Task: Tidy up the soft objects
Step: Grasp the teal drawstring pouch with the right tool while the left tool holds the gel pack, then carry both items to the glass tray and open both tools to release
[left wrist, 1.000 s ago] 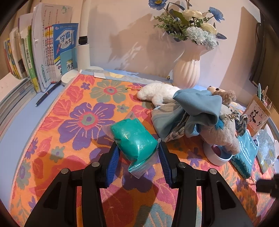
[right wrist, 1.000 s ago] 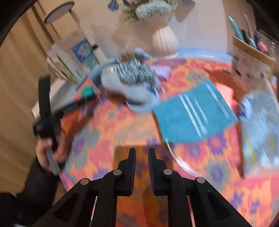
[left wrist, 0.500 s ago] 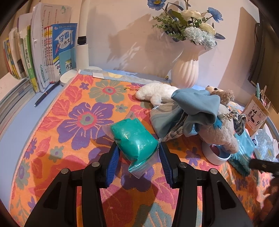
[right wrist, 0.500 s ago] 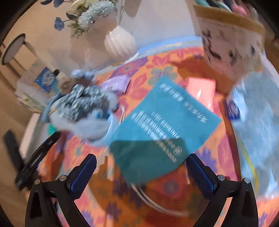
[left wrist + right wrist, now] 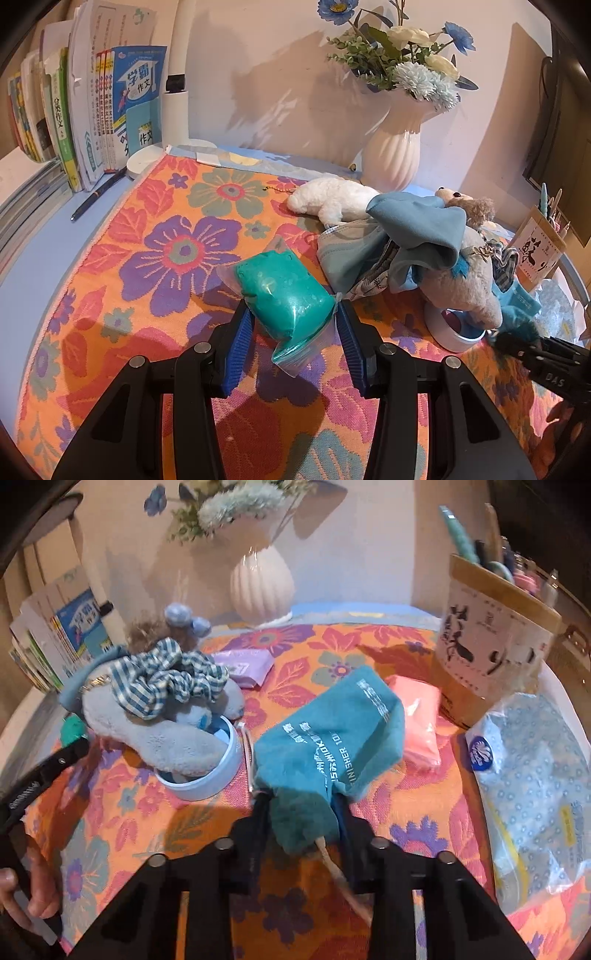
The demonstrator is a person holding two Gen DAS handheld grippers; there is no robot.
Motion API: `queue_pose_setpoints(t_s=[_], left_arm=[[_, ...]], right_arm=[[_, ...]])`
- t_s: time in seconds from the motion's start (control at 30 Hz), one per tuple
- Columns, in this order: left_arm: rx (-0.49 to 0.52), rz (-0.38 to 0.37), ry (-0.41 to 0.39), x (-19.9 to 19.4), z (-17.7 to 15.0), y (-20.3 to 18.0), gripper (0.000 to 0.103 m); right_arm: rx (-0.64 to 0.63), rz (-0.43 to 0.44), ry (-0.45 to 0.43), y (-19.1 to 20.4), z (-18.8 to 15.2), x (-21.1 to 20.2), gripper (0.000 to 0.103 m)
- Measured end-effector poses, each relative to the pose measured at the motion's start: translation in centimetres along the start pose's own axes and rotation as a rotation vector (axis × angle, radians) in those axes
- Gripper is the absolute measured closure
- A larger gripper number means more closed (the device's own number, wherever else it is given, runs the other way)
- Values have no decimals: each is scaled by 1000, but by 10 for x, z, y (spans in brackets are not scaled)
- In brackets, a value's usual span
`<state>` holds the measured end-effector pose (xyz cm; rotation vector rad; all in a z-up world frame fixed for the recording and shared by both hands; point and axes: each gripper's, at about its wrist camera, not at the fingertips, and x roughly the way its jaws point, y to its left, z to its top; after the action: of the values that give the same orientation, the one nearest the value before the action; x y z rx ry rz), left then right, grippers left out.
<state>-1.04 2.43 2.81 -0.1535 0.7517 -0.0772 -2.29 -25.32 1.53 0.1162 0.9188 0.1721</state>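
Observation:
My left gripper (image 5: 293, 325) is shut on a teal soft lump in a clear zip bag (image 5: 284, 291), resting on the floral cloth (image 5: 155, 266). My right gripper (image 5: 301, 812) is shut on the near corner of a teal towel (image 5: 332, 734), bunched between its jaws and lifted off the cloth. A grey plush bear (image 5: 162, 738) with a checked scrunchie (image 5: 162, 679) lies over a pale blue round tin (image 5: 207, 779). In the left wrist view the bear (image 5: 461, 291) lies under blue cloths (image 5: 413, 236), with a white plush (image 5: 332, 201) behind.
A white vase (image 5: 393, 155) and books (image 5: 92, 110) stand at the back. A pen holder box (image 5: 491, 653), a pink packet (image 5: 421, 723), a purple packet (image 5: 243, 664) and a tissue pack (image 5: 535, 771) lie to the right. A pen (image 5: 96, 197) lies left.
My right gripper opened wide, moved in on the teal towel and closed on its corner, bunching it up. My left gripper has held the teal bag still.

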Motion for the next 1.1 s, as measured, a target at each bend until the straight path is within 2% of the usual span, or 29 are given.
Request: queue_pose_setpoints(t_s=[0.13, 0.27, 0.43, 0.53, 0.6, 0.67, 0.77, 0.87, 0.93, 1.1], left_arm=[[11, -4, -9, -6, 1, -3, 61], [1, -75, -58, -38, 8, -15, 61], [38, -152, -120, -79, 32, -53, 61], [81, -205, -156, -97, 46, -84, 61], [118, -234, -168, -106, 53, -109, 61], [165, -281, -179, -111, 60, -141, 61], [233, -374, -175, -115, 68, -194, 61], [294, -479, -155, -113, 75, -253, 61], [324, -558, -127, -109, 81, -292, 61], [404, -680, -61, -89, 89, -374, 61]], right_arm=[[33, 97, -93, 0, -4, -35, 78], [-2, 130, -190, 4, 3, -75, 78], [59, 254, -273, -18, 15, -118, 78], [120, 284, -321, -41, 18, -144, 78], [160, 265, -355, -60, 18, -160, 78], [201, 207, -391, -81, 18, -178, 78], [258, 26, -433, -118, 20, -199, 78], [347, -106, -426, -163, 28, -206, 78], [431, -135, -415, -198, 30, -206, 78], [602, -133, -370, -269, 23, -189, 78]])
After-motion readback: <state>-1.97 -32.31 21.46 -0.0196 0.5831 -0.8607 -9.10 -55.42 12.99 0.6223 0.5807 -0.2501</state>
